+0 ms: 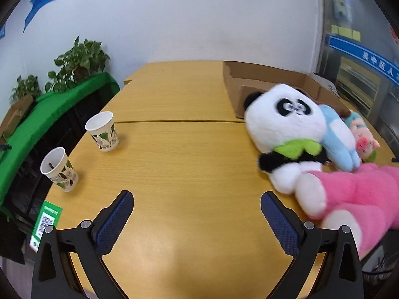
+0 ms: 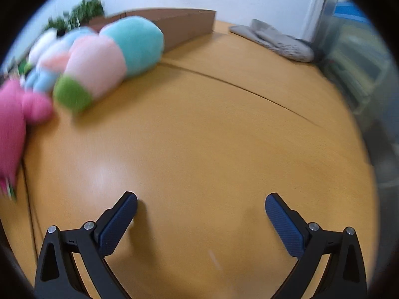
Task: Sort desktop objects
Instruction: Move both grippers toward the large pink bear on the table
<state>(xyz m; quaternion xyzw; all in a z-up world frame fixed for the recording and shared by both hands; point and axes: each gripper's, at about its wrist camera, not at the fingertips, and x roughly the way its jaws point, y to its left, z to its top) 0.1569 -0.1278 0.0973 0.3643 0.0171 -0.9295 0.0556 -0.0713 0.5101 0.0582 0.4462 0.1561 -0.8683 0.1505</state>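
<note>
In the left wrist view a panda plush (image 1: 284, 134) lies at the right of the wooden table (image 1: 184, 164), with a light blue plush (image 1: 339, 139), a small pig doll (image 1: 364, 137) and a pink plush (image 1: 359, 199) beside it. Two paper cups (image 1: 102, 132) (image 1: 59, 169) stand at the left edge. My left gripper (image 1: 197, 204) is open and empty over the table. In the right wrist view a teal, pink and green plush (image 2: 112, 59) lies at the upper left, next to the pink plush (image 2: 15, 124). My right gripper (image 2: 200, 206) is open and empty, low over the table.
An open cardboard box (image 1: 264, 84) sits behind the plush toys, also in the right wrist view (image 2: 184, 25). A grey cloth (image 2: 276, 39) lies at the table's far right. Potted plants (image 1: 77, 62) on a green-covered ledge stand left of the table. A green QR sticker (image 1: 46, 220) hangs at the table's left edge.
</note>
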